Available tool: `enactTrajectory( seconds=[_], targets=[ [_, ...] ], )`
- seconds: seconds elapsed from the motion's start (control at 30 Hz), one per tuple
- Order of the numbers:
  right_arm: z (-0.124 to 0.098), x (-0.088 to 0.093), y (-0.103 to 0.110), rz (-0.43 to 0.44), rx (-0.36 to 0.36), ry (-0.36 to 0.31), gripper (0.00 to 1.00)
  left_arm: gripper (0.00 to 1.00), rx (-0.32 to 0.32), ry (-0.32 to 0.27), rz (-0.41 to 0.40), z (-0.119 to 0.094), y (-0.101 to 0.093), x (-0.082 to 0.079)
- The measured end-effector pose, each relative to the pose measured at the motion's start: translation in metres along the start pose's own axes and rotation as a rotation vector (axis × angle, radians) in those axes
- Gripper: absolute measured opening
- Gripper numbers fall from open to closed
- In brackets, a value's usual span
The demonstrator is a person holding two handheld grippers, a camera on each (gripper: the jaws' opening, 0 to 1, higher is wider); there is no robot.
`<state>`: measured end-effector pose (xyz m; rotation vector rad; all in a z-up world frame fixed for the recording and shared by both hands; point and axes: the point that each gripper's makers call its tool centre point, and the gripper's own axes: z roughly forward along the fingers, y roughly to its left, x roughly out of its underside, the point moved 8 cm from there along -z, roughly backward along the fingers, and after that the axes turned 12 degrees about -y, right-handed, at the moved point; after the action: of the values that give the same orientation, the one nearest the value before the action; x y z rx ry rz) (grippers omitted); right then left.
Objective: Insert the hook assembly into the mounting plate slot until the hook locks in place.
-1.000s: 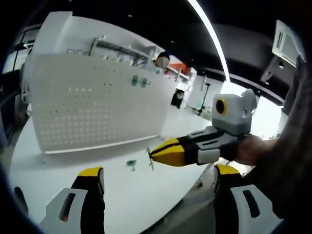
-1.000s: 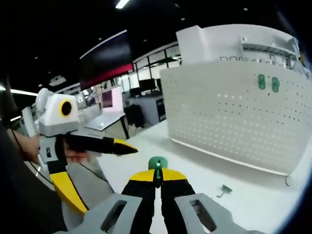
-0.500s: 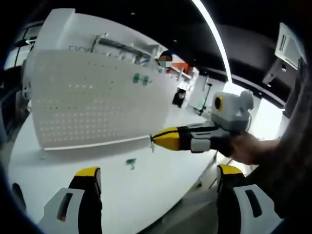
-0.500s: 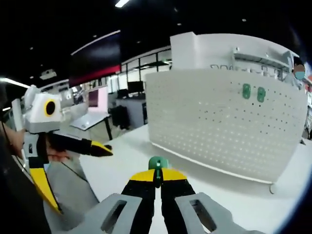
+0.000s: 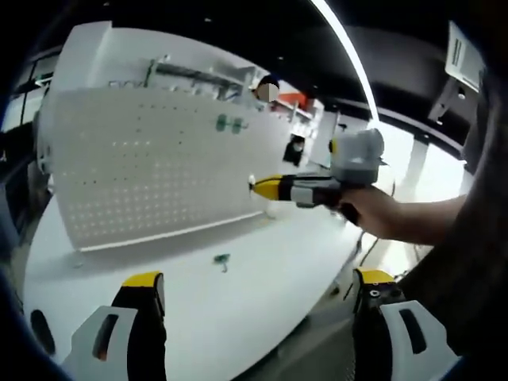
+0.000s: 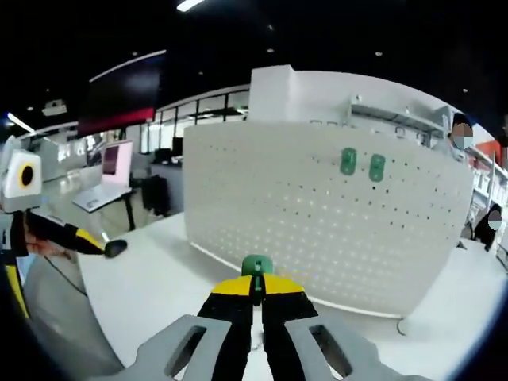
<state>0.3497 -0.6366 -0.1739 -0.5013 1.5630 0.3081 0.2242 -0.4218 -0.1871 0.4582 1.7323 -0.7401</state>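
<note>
Green hook assembly point(image 6: 256, 265) clamped in right gripper point(image 6: 255, 287) jaws, nearing white pegboard mounting plate point(image 6: 317, 230); left gripper point(image 5: 258, 295) jaws wide. Best advanced squarely, aligned with slot.

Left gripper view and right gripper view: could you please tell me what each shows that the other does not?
Left gripper view: a loose hook on the table, and a hand gripping the right gripper. Right gripper view: a clamped hook in its shut jaws, and the left gripper off to the left. Both: the pegboard with two green clips.
</note>
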Motion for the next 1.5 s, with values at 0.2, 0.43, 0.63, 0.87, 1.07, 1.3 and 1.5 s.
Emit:
enactTrajectory(
  seconds=[0.2,0.43,0.63,0.87,1.07,1.3,1.5],
  targets=[
    [0.013,-0.012,-0.029,-0.044,0.048,-0.027,0.01,1.0,-0.032,-0.001,-0.02,-0.004,0.013,0.002],
    [0.03,-0.026,-0.059,-0.087,0.098,-0.06,0.01,1.0,-0.05,-0.01,-0.019,-0.006,0.021,-0.002],
    [0.042,-0.038,-0.089,-0.124,0.178,-0.098,0.01,1.0,-0.032,-0.01,-0.031,-0.001,0.018,-0.002],
    [0.049,-0.045,-0.114,-0.14,0.25,-0.118,0.01,1.0,-0.02,0.0,-0.04,0.002,0.016,-0.002],
    [0.055,-0.053,-0.135,-0.145,0.302,-0.144,0.01,1.0,-0.032,-0.003,-0.036,0.002,0.02,-0.006],
    [0.063,-0.063,-0.157,-0.132,0.355,-0.179,0.01,1.0,-0.043,0.0,-0.037,0.004,0.024,-0.007],
    [0.075,-0.068,-0.168,-0.163,0.365,-0.202,0.01,1.0,-0.032,0.014,-0.035,0.008,0.022,-0.005]
  ],
)
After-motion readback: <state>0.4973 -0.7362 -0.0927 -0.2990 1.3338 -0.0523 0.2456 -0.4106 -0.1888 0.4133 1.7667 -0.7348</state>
